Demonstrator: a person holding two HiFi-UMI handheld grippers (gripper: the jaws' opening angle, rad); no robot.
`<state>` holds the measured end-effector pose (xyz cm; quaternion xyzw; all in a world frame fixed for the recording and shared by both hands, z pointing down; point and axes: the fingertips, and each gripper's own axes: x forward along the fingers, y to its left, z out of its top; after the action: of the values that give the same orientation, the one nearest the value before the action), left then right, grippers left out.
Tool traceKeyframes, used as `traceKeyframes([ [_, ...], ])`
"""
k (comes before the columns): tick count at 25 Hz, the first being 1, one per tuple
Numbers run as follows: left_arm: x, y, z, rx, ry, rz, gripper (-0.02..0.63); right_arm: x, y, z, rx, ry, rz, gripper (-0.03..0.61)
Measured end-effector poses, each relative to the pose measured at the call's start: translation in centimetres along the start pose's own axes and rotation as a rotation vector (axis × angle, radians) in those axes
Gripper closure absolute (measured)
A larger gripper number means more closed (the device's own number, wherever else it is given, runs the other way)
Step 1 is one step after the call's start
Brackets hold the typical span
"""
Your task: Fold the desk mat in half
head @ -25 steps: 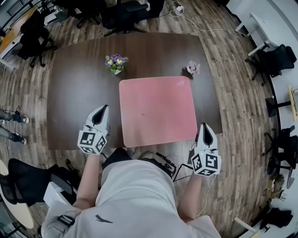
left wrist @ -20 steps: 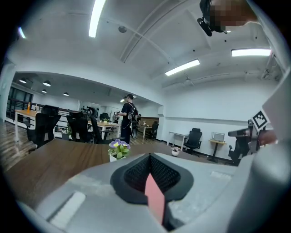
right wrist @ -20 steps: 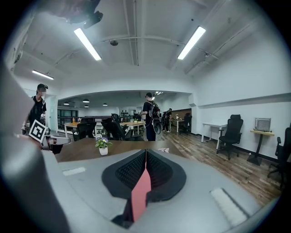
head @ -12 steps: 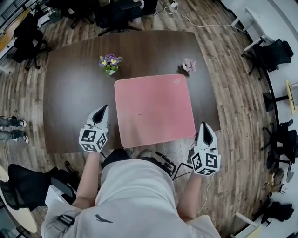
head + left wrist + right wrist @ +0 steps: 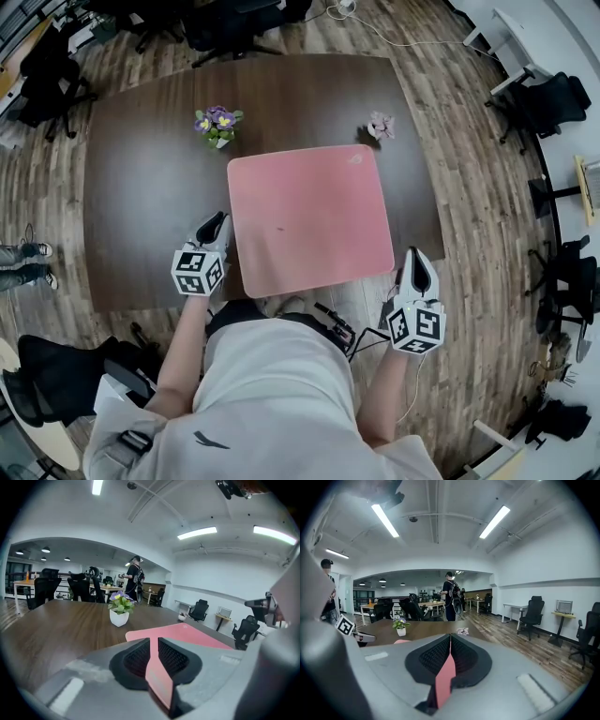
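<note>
The pink desk mat [image 5: 309, 220] lies flat and unfolded on the dark wooden table [image 5: 150, 187], its near edge at the table's front edge. My left gripper [image 5: 216, 223] has its tips just left of the mat's near left corner. Its jaws are opening, with a narrow gap between them, and the mat [image 5: 187, 632] lies just ahead of them, not gripped. My right gripper [image 5: 417, 255] hangs shut off the table's front, a little right of the mat's near right corner. It holds nothing. Each gripper view shows a pink strip between the jaws.
A white pot of purple flowers [image 5: 217, 127] stands behind the mat's far left corner. A small pink flower ornament [image 5: 380, 125] sits at the far right corner. Office chairs [image 5: 553, 112] ring the table, a person [image 5: 451, 595] stands beyond it, and someone's legs [image 5: 19, 253] show at the left.
My left gripper has moved right and forward, up to the mat's near left corner. The right gripper has stayed where it was. The head camera has shifted slightly.
</note>
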<state>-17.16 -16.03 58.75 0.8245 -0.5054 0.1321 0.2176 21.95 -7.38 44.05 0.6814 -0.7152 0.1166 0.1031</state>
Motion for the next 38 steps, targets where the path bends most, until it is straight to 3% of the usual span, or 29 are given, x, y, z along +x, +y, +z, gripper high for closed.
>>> traceKeyframes([
  [5,1.4,0.1,-3.8,-0.034,0.089,-0.001,0.551,0.2,-0.1,-0.8,0.015,0.023,-0.005,0.571],
  [12,2.0,0.4,-8.5,-0.080,0.213,-0.020,0.480,0.5,0.6,-1.2,0.013,0.039,-0.008,0.571],
  [19,2.7,-0.9,-11.1,0.020,0.351,-0.044,0.351,0.7,0.8,-1.0,0.008,0.038,-0.014,0.571],
  [24,3.6,-1.5,-11.3,0.047,0.373,-0.001,0.302,0.7,1.0,-1.3,0.012,0.044,-0.016,0.571],
  [28,4.2,-1.6,-11.4,0.070,0.385,0.048,0.299,0.7,1.0,-1.3,0.016,0.041,-0.014,0.571],
  [38,4.5,-1.9,-11.7,0.064,0.427,0.060,0.324,1.1,1.8,-2.0,0.020,0.052,0.016,0.571],
])
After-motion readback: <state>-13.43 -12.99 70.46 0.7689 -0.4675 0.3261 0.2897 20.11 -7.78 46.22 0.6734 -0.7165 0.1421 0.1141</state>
